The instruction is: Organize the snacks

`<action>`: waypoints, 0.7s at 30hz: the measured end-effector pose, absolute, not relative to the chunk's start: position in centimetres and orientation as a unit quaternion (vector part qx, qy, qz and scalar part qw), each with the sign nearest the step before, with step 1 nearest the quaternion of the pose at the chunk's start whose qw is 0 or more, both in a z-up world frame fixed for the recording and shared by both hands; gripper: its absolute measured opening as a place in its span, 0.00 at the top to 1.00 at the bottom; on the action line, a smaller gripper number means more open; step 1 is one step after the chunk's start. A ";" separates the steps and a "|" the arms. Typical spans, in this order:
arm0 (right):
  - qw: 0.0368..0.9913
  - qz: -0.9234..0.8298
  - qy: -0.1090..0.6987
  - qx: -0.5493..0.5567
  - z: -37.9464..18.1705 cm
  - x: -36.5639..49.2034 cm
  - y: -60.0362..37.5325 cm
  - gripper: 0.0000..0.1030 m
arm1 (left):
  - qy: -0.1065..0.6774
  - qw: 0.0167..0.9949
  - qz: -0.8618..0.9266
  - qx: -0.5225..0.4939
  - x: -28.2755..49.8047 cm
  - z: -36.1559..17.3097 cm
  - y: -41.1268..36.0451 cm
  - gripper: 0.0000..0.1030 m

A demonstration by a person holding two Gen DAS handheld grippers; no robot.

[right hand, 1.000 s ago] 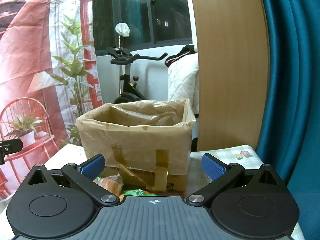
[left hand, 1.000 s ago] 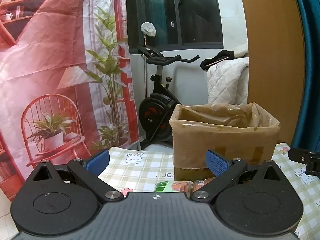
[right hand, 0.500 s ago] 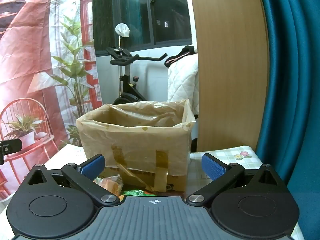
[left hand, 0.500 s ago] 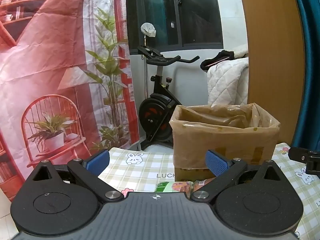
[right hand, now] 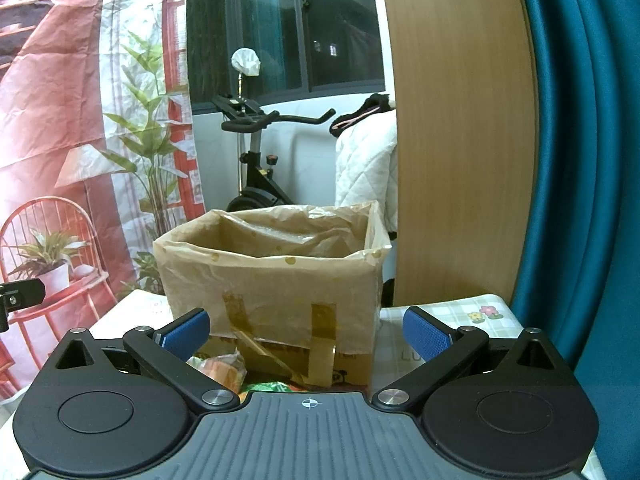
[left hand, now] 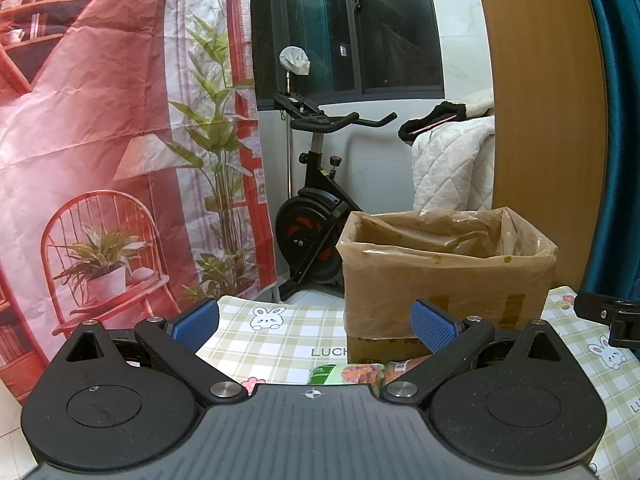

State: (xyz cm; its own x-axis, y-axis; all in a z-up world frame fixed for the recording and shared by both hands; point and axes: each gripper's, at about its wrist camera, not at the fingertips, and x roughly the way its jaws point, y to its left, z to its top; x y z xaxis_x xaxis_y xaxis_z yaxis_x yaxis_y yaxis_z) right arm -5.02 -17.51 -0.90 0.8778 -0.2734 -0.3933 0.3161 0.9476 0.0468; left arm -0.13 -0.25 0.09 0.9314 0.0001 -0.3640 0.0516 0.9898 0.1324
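Task barely begun: colourful snack packets (left hand: 347,374) unpacked before the brown plastic-lined cardboard box (right hand: 276,284); left gripper (left hand: 315,322) and right gripper (right hand: 306,330) spread wide, empty.

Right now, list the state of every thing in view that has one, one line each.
left gripper: jaws open, holding nothing.
right gripper: jaws open, holding nothing.
cardboard box: upright on the table, top open, lined with a plastic bag.
snack packets: lying on the tablecloth in front of the box, not yet inside.
checked tablecloth: spread flat.
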 end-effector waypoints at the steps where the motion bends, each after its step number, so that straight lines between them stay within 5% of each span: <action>1: 0.967 -0.152 0.195 0.055 -0.8 -5.0 -17.5 0.00 | 0.185 0.980 -0.013 0.070 -0.1 0.1 -0.3 0.00; 21: 0.968 -0.153 0.193 0.053 -0.5 -5.2 -17.4 0.00 | 0.186 0.980 -0.016 0.070 -0.2 0.1 -0.4 0.00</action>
State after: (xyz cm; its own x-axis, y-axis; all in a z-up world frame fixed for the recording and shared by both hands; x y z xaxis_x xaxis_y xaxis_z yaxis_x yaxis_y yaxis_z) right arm -5.19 -17.43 -0.53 0.8792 -0.2750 -0.3890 0.3160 0.9477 0.0443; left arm -0.23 -0.43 0.07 0.9302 -0.0058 -0.3671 0.0576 0.9898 0.1304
